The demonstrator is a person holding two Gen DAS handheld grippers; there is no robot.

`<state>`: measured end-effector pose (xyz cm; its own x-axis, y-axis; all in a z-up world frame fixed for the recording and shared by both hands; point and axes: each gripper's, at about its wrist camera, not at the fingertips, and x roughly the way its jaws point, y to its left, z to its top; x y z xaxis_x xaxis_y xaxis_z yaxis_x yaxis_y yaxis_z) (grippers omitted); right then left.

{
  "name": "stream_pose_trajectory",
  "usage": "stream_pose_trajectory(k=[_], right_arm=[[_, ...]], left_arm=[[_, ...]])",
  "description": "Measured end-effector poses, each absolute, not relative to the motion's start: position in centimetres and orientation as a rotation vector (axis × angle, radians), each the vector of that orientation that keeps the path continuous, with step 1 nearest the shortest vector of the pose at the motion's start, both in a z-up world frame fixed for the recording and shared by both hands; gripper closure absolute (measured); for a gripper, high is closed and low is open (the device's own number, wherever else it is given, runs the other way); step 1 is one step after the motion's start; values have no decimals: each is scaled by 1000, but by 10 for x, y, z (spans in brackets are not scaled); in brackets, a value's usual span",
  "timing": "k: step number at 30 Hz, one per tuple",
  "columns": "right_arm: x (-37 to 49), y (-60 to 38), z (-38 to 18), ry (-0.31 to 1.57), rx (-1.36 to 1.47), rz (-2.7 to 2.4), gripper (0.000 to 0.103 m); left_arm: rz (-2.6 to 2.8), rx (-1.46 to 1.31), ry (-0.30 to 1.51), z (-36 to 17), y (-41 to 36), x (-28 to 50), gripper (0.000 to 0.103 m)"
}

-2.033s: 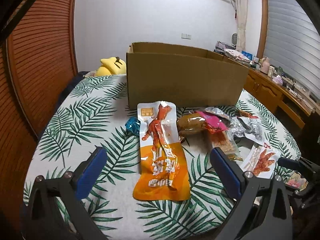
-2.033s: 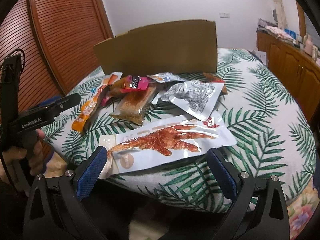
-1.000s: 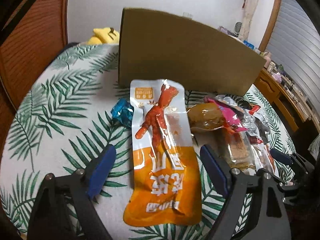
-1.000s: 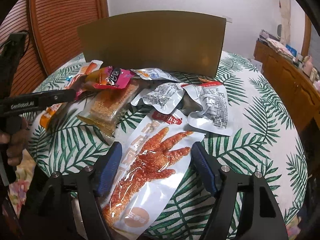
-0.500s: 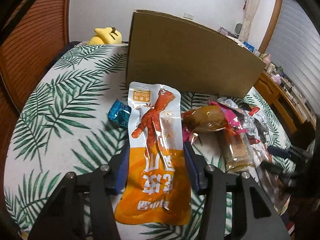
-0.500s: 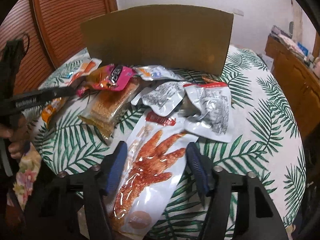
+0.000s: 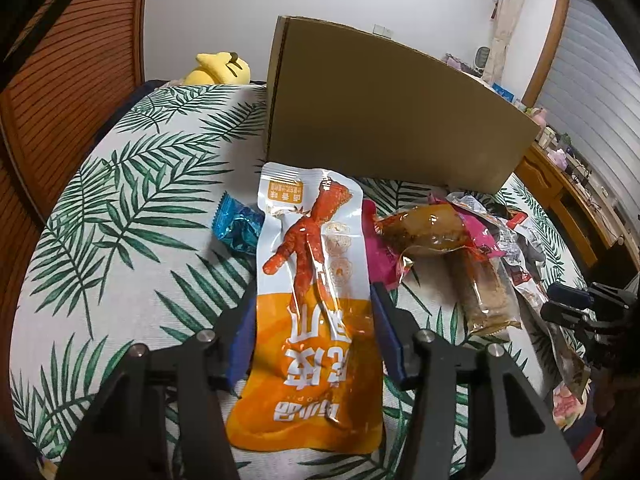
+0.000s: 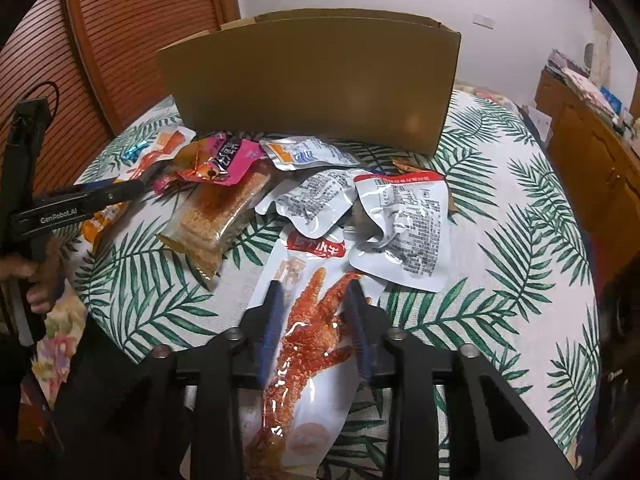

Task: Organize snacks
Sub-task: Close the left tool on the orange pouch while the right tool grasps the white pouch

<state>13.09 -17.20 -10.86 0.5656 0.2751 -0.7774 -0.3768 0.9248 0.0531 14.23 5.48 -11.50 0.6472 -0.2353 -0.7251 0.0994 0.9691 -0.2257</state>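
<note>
Two long snack packets lie on the leaf-print bench [image 7: 120,208], each with a tool clamped across its near half. The left tool [image 7: 312,332] grips the orange-and-white packet [image 7: 316,320], its pads pressing both long edges after a slight easing of the jaws; the packet's long axis runs away towards the cardboard box [image 7: 380,120], white end far, orange end nearest. The right tool [image 8: 314,320] pinches the clear chicken-foot packet [image 8: 312,340], which also points towards the box [image 8: 312,80], angled slightly right; its near end is cut off by the frame. A small blue wrapper [image 7: 238,228] is half tucked behind the orange packet. Between the two packets sit a cracker pack [image 8: 224,216], a pink pouch [image 8: 224,160] and crumpled silver pouches [image 8: 404,228], overlapping so their edges are hard to separate.
</note>
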Motion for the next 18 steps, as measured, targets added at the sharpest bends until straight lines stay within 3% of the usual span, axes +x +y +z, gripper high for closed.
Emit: stream_pose_trajectory(k=[1,7,15,18], right_arm=[[130,-172,-108,890,-126,379,46],[114,-175,-109,915,-137,401,38],[110,-173,-118,954,-138,418,32],[110,-164,-117,937,-186,422,41]], left_arm=[[-191,-170,847,-115,54,142,51],[-193,-159,848,-115,54,143,51],[-203,-162,833,-114,55,140,54],[-210,-163,832,-114,55,138,55]])
